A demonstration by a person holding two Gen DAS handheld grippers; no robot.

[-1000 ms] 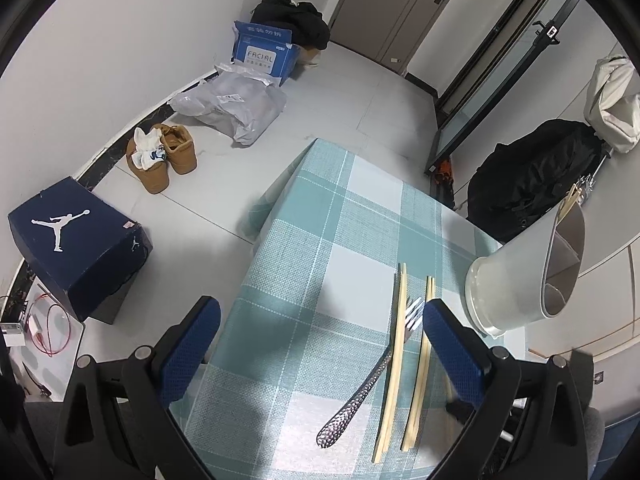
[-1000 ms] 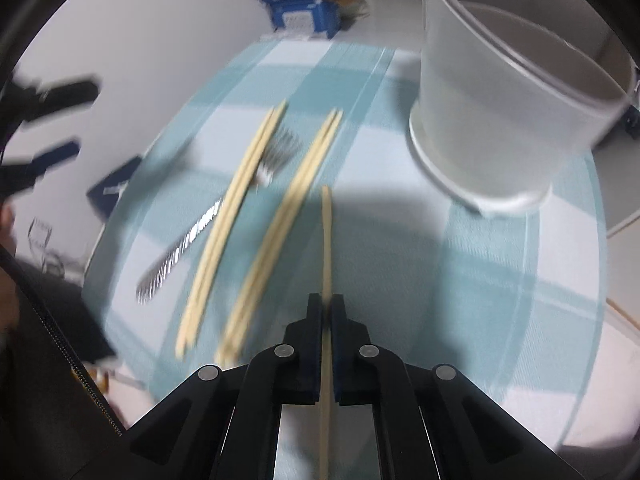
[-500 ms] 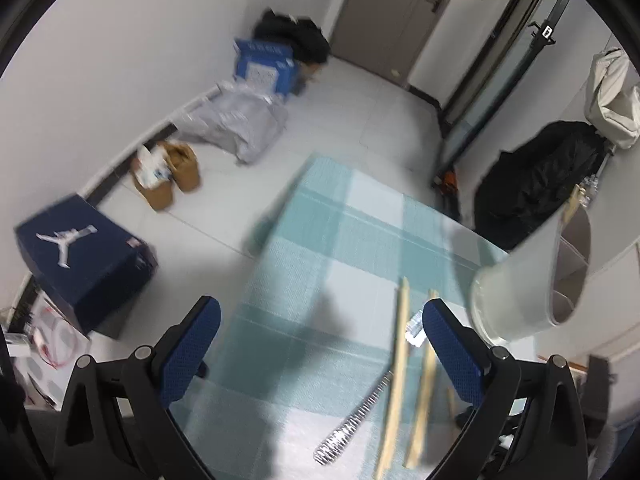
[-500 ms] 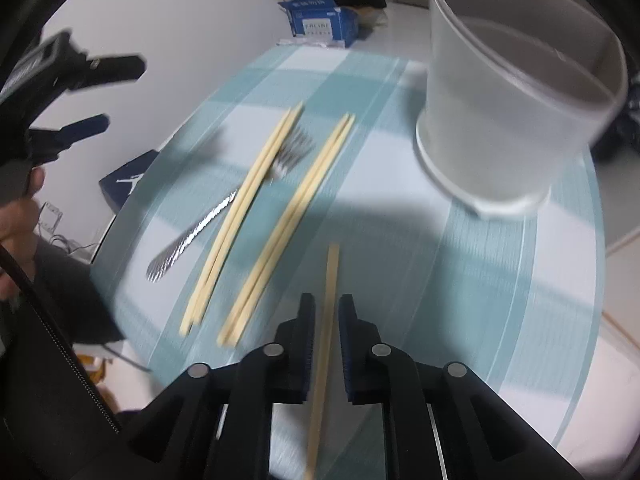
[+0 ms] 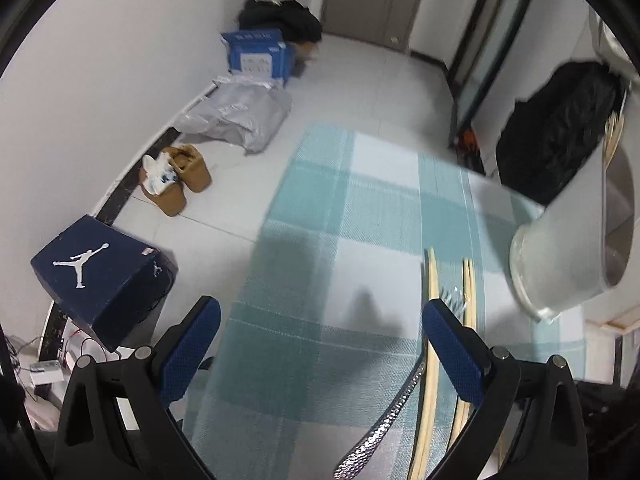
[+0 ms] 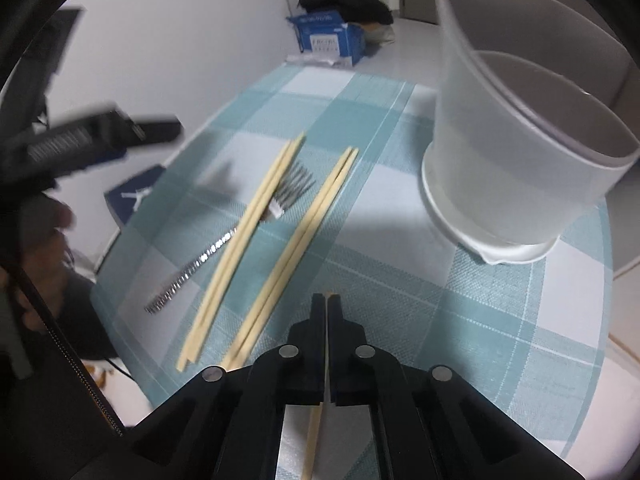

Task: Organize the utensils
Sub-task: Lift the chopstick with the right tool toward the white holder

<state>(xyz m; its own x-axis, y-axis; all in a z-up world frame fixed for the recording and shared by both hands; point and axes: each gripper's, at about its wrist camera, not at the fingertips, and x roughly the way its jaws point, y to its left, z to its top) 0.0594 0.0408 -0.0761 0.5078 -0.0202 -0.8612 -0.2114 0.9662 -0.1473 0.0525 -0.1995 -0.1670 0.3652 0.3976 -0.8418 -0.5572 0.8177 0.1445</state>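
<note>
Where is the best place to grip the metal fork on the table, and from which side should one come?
Grip the fork by its textured handle end, coming from above on the side away from the chopsticks. A pair crosses its neck, so the tines are blocked; the handle lies free.

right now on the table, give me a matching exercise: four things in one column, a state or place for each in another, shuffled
Things:
1. fork
2. single chopstick
3. holder
4. left gripper

States or places:
A. open, nothing between its fingers
B. clamped in the shut right gripper
C. lying under a pair of chopsticks
D. upright on the checked cloth, chopsticks sticking out of it

Pairs: 1-C, 2-B, 3-D, 4-A
</note>
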